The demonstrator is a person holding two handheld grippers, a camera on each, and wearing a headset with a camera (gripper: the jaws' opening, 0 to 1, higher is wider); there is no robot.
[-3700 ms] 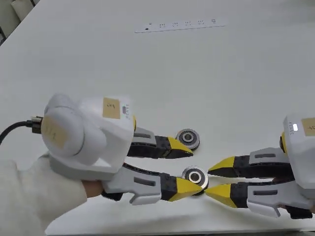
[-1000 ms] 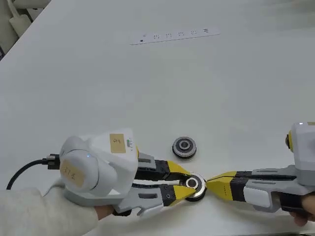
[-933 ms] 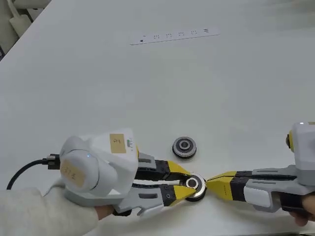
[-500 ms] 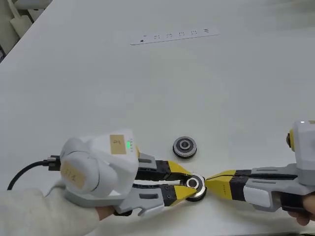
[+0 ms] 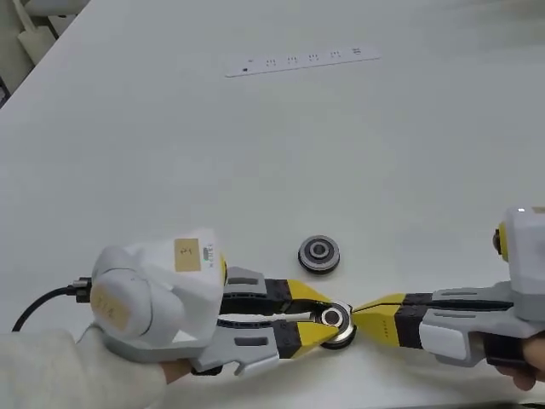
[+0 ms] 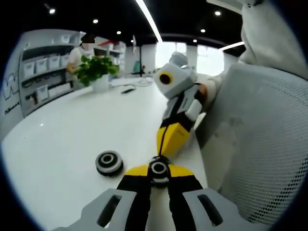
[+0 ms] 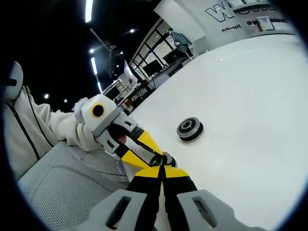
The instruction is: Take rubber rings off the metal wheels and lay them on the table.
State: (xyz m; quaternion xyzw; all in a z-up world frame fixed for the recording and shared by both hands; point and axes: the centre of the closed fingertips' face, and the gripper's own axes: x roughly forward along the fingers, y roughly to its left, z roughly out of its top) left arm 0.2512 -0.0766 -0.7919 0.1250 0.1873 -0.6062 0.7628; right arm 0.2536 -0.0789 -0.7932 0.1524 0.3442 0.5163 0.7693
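At near edge of table (image 5: 255, 153): held wheel (image 5: 333, 317), hub face up in the head view; can't tell if it rests on the surface or is lifted just clear.
Left gripper (image 5: 326, 319): jaws clamped across the held wheel from its left side, one yellow tip on the far rim, one on the near rim. The left gripper view shows the same, with the wheel (image 6: 159, 168) seated between the tips.
Right gripper (image 5: 358, 313): jaws pressed together, tips touching the wheel's right rim. Can't tell whether any rubber is caught between them.
Rubber ring (image 5: 344, 333): black band, still seated on the held wheel, not on the table yet.
Key relation: grippers nose to nose on one line, wheel in the middle. The ring sits dead ahead of the right tips, on that gripper's long axis, with the left gripper's clamp directly opposite.
Working side: left is tied up as the vice, so the peel looks like the right's job, probably pulling back along its own axis and up over the rim.
Risk: contact is at the tips only, so the grip may slip off.
Spare wheel (image 5: 318, 253): flat on the table just beyond the held one, apart from both grippers, ring on. Likely next.
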